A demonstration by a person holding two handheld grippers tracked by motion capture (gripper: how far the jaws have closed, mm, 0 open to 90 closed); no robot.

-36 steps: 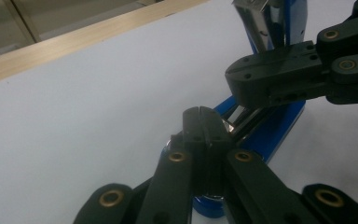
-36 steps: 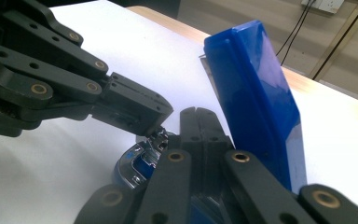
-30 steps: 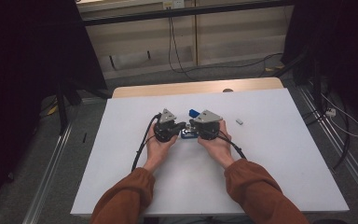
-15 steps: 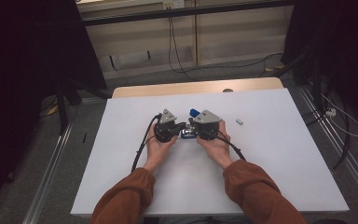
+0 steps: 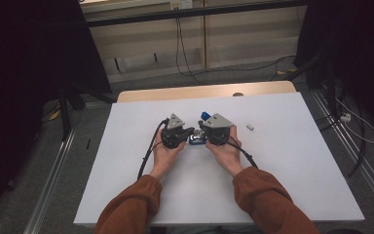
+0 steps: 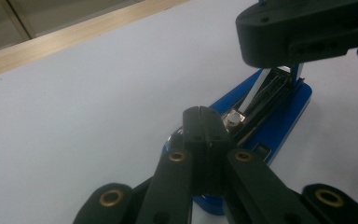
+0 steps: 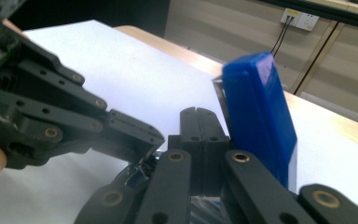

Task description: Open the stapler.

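Nothing moved; L gripper (image 6: pixel 200 112), R gripper (image 7: pixel 198 113) both closed, seemingly against blue stapler (image 6: pixel 279 116).

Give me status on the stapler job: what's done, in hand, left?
Done: blue stapler is swung open, lid raised, metal channel exposed. In hand: left gripper and right gripper, both shut, work at the stapler's base. Left: probably loading the small white piece, apart on the table.

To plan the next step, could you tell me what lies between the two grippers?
In the high view, the blue stapler lies between the left gripper and right gripper.
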